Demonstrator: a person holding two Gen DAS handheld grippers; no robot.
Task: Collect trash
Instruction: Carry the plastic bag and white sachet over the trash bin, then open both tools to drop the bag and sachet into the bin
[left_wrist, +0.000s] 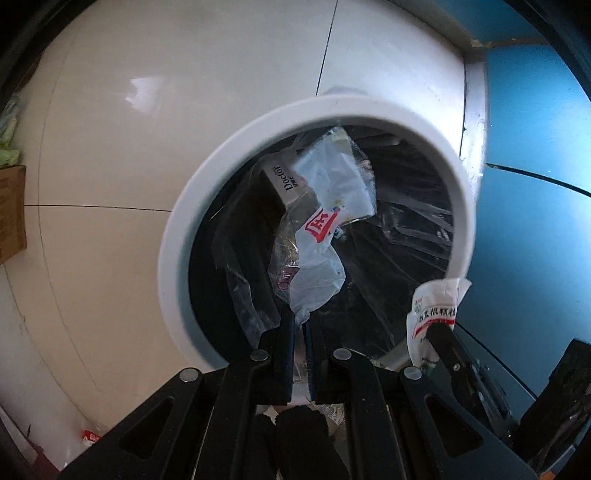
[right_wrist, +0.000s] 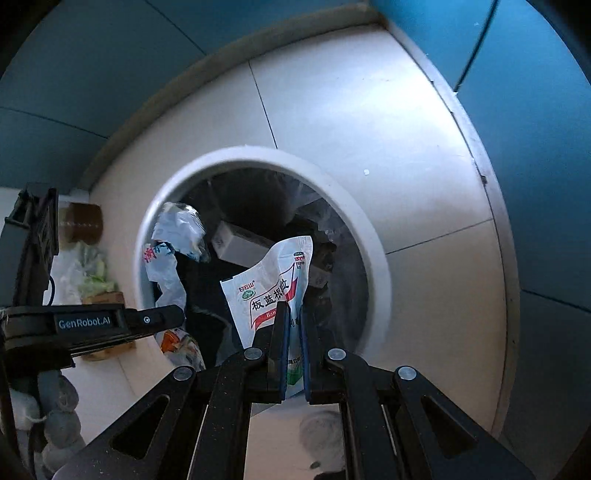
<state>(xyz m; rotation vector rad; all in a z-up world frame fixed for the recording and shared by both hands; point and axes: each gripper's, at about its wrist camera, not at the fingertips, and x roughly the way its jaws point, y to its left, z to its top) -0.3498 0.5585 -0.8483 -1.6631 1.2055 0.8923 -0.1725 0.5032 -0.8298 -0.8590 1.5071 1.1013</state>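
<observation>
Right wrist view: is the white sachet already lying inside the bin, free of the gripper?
No. The white sachet is pinched between the closed fingers of the right gripper, held above the bin opening.

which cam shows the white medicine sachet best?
Right wrist: the sachet sits centred, printed face readable, pinched in the right gripper over the bin. Left wrist catches it only at the right edge, crumpled and partly hidden.

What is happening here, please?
A person is collecting trash with two handheld grippers. The left gripper is shut on a clear plastic bag, and the right gripper is shut on a white sachet. Both pieces hang over the open white bin, not yet dropped.
</observation>
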